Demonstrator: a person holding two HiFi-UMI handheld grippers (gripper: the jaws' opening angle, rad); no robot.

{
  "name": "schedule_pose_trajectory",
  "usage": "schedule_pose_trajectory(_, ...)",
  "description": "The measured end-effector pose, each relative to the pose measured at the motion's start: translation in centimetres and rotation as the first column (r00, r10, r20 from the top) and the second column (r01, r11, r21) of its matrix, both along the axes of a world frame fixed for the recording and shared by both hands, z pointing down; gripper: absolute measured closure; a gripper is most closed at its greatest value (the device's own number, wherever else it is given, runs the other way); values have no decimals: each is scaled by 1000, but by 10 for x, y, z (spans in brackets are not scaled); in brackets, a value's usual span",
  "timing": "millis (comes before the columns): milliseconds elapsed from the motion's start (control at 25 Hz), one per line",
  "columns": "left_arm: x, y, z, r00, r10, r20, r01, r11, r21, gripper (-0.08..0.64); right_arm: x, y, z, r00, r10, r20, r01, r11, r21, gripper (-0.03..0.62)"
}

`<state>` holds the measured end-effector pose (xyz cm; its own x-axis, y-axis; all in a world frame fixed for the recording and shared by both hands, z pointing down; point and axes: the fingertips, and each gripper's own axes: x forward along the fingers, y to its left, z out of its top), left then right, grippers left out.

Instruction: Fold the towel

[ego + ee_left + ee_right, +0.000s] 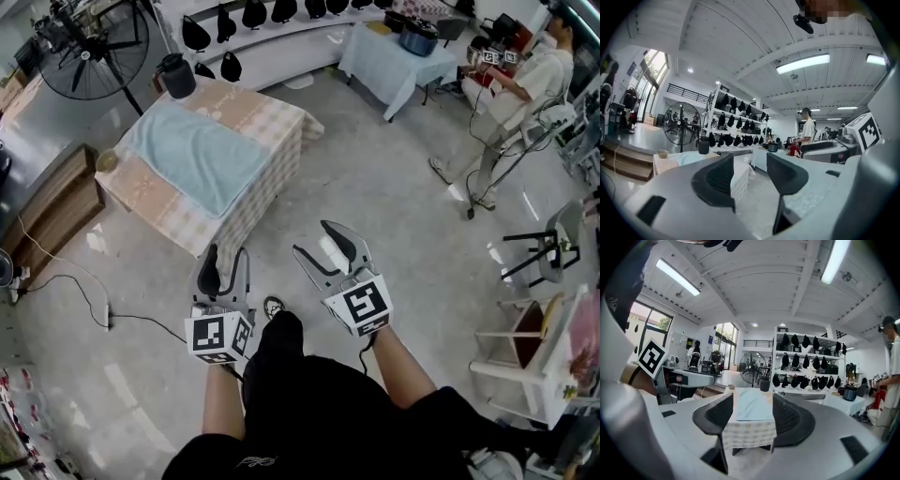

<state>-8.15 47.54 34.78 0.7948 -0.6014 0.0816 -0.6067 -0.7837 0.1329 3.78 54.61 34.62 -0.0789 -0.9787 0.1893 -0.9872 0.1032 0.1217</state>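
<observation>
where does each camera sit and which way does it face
Head view: on the head, steeply down at towel, table, left gripper, right gripper, forearms, legs.
Left gripper view: on that gripper, level toward the table corner and fan; own jaws apart.
Right gripper view: on that gripper, facing the towel; own jaws apart.
Shared: table, fan.

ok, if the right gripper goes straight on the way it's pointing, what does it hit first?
Probably the near edge of the checked tablecloth, just below the light blue towel. The right gripper has its jaws open and empty, framing that table, with only bare floor before it. Depth is hard to judge.
</observation>
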Motion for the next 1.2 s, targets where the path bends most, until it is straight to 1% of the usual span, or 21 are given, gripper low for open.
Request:
schedule_pose_trajectory(160, 6, -76, 6, 1000, -19, 3, 19, 999, -27, 357, 19, -68, 3, 1000, -8, -8, 8, 1000, -25, 351)
schedule_pose_trajectory(280, 13, -121, 10, 1000, -15, 4, 16, 998, -56, 357, 31, -113, 3, 1000, -26, -13, 26, 998, -50, 351)
schedule_pose_trajectory(480, 22, -169, 19, 1000, 16, 24, -14, 998, -67, 357, 47, -166, -5, 996, -59, -74, 54, 997, -59, 351)
schedule_pose_trajectory(640, 19, -199, 31, 1000, -13, 27, 16, 996, -91, 359, 61, -199, 0, 990, -95, -101, 86, 993, -83, 351)
schedule_pose_trajectory(760, 18, -220, 37, 998, -54, 34, 57, 993, -99, 359, 69, -223, 5, 985, -134, -109, 122, 987, -108, 351)
schedule_pose_trajectory(920, 21, -239, 31, 992, -111, 53, 117, 985, -124, 359, 76, -256, 1, 975, -210, -79, 198, 971, -130, 351)
schedule_pose_trajectory(1040, 36, -255, 32, 988, -136, 68, 144, 980, -134, 359, 89, -284, 1, 962, -266, -61, 257, 958, -131, 351)
schedule_pose_trajectory(1120, 46, -269, 35, 984, -166, 66, 173, 975, -138, 359, 97, -306, 5, 945, -322, -60, 312, 940, -137, 351)
schedule_pose_trajectory(1200, 51, -284, 40, 973, -218, 72, 227, 961, -156, 359, 102, -331, 11, 916, -397, -59, 384, 910, -156, 351)
